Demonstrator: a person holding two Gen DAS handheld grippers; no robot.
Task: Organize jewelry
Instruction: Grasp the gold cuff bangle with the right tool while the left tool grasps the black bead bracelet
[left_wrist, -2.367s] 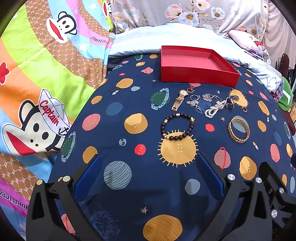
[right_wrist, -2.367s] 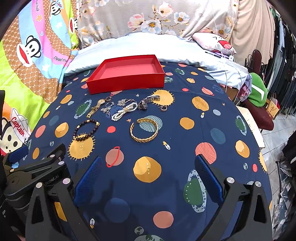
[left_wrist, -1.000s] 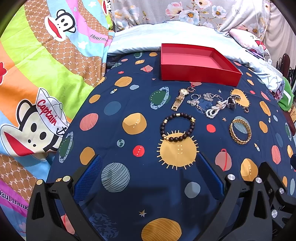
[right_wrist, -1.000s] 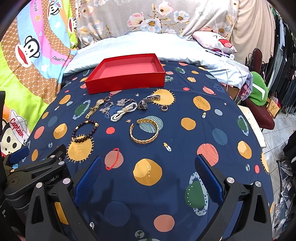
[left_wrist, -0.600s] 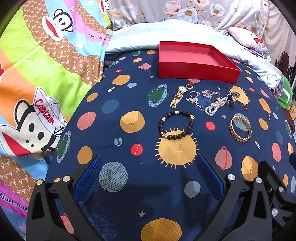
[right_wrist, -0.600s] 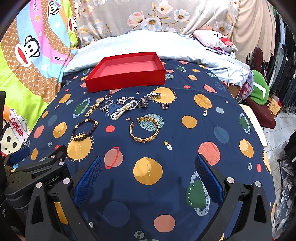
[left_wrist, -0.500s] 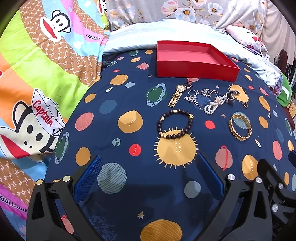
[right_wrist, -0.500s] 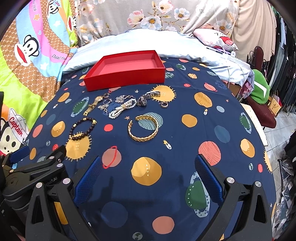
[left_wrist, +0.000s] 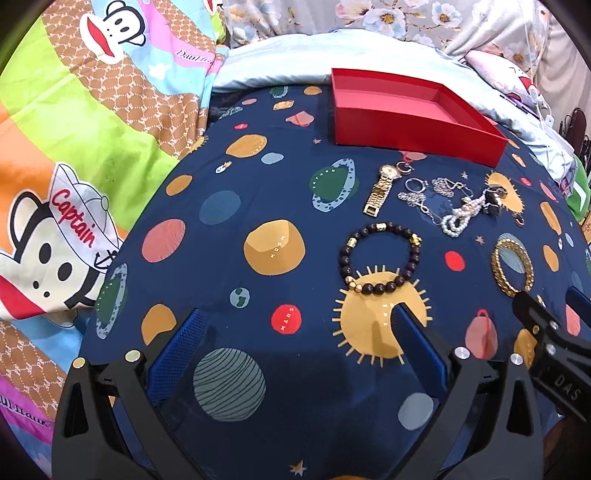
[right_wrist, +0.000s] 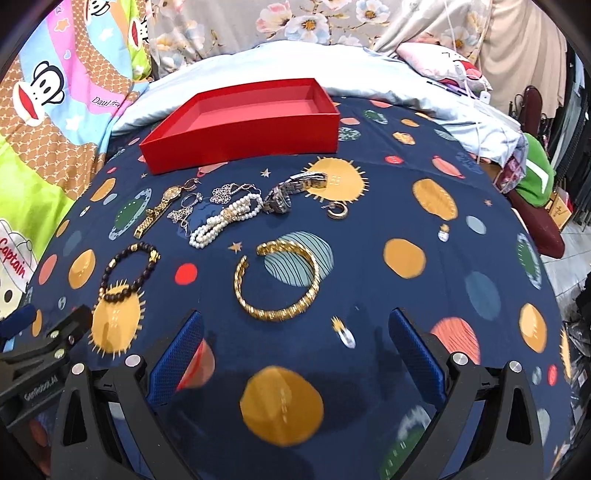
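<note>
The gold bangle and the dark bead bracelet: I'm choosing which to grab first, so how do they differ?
The gold bangle is a rigid open cuff with a gap at its far side; the dark bead bracelet is a closed loop of round beads with a few gold ones. The bangle lies ahead of the right gripper, the bracelet nearer the left gripper. Both lie flat on the blanket, outside the red box.

Both grippers nearer the jewelry than 2.4 s ago

Right gripper (right_wrist: 293, 341) advanced toward the gold bangle (right_wrist: 277, 278), now lying just ahead of its spread jaws instead of well beyond them; red tray (right_wrist: 243, 127) and pearl bracelet (right_wrist: 225, 218) looming larger in the right wrist view. Left gripper (left_wrist: 295, 339) edged forward and leftward, with the dark bead bracelet (left_wrist: 382, 262) now shifted right of centre, near the right blue pad (left_wrist: 417, 345). Right gripper's black finger now reaching further into the left wrist view, up to the bangle.
</note>
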